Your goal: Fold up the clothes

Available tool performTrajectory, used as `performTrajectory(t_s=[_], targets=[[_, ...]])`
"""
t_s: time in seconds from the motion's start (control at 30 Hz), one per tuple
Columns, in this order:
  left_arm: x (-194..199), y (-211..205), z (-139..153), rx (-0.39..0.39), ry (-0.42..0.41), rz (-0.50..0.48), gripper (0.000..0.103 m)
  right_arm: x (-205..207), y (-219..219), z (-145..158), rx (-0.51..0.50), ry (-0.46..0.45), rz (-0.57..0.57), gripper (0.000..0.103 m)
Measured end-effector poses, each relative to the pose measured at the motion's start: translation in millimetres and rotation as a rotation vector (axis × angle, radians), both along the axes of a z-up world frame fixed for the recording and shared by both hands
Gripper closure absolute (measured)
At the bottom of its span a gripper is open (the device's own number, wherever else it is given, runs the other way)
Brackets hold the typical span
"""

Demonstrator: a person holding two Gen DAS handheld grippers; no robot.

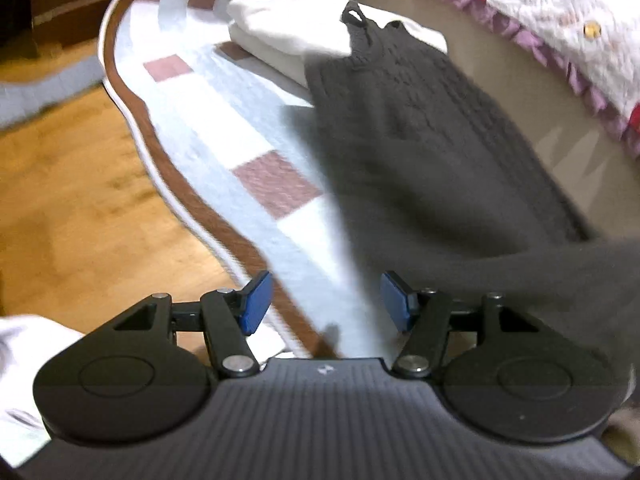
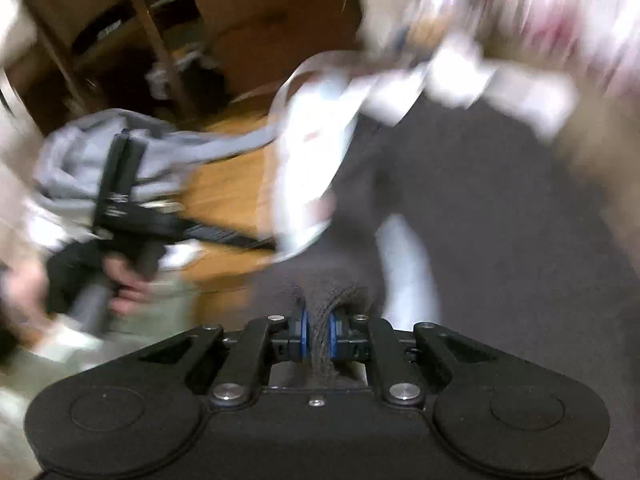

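A dark grey knitted garment point(image 1: 424, 152) lies stretched over a white quilt with pink squares point(image 1: 224, 132). My left gripper point(image 1: 326, 300) is open and empty, its blue pads just left of the garment's near edge. My right gripper point(image 2: 318, 332) is shut on a bunched fold of the same grey knit point(image 2: 500, 208), which spreads out ahead of it. The right wrist view is blurred. In it the left gripper point(image 2: 120, 184) shows at the left, held in a hand.
Folded white clothes point(image 1: 288, 36) are stacked on the quilt beyond the garment. A light grey garment point(image 2: 120, 144) lies on the wooden floor point(image 1: 72, 208). A floral bedspread point(image 1: 560, 16) hangs at the right. Wooden furniture point(image 2: 168, 20) stands behind.
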State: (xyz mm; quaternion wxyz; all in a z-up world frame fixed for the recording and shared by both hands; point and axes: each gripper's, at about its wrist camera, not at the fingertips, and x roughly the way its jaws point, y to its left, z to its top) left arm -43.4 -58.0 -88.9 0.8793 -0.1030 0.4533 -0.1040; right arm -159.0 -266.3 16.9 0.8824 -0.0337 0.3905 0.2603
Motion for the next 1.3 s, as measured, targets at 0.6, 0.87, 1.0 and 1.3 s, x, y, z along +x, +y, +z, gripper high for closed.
performTrajectory(t_s=[0.6,0.87,1.0,1.3], targets=[[134.5,-26.3,-13.0,-0.224,-0.141,0.069,0.039,133.9,-116.6,-66.5,0.514,0.18,-0.412,0.05],[166.8,-54.0,-26.9,-0.304,-0.242,0.007,0.035,143.7,-165.2,-111.0,0.271,0.138,-0.65,0.051],[159.1,-63.0,-26.8,-0.137,-0.224,0.024,0.034,144.3,-165.8,-108.2,0.267,0.121,-0.642,0.051],[188.4,-51.5,-55.8,-0.312,-0.061,0.091,0.023,154.6,-161.4,-128.6,0.211,0.166,-0.644,0.051]])
